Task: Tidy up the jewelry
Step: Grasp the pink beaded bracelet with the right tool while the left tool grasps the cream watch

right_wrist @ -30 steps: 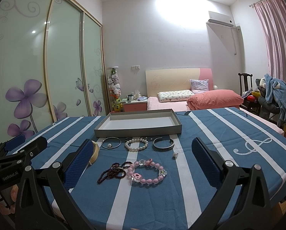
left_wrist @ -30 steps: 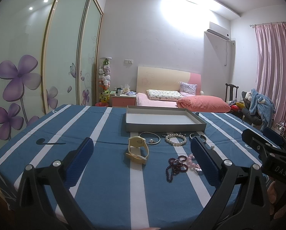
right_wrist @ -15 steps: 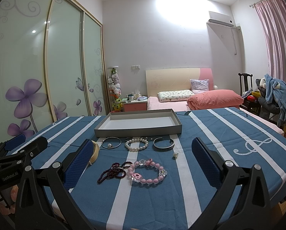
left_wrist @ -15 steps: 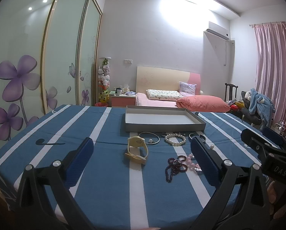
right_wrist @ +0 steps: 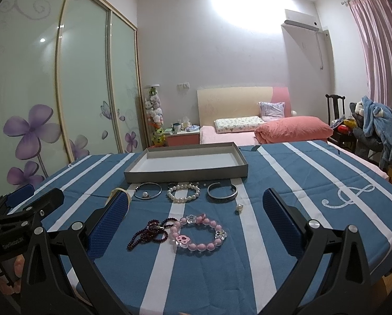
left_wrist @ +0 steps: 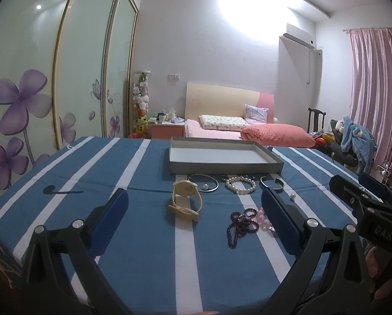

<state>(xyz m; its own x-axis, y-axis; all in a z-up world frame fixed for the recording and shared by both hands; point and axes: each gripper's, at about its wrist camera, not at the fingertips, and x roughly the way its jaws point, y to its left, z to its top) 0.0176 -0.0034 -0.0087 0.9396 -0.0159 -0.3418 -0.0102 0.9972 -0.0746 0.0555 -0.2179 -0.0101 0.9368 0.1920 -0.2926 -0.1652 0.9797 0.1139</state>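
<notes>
Right in front of the shallow grey cardboard tray, on the blue-and-white striped cloth over the counter, sits a row of jewelry: a thin silver bangle with a pearl, a chunky white pearl bracelet, and an open metal cuff. Nearer than those from the tray: a tangled dark purple bead strand touching a glossy pink bead bracelet with flower charms, plus one loose pearl. A cream plastic watch stands on its curved strap, left of the beads. Both the left tool and right tool have their jaws spread wide, gripping nothing, textured blue pads facing inward.
</notes>
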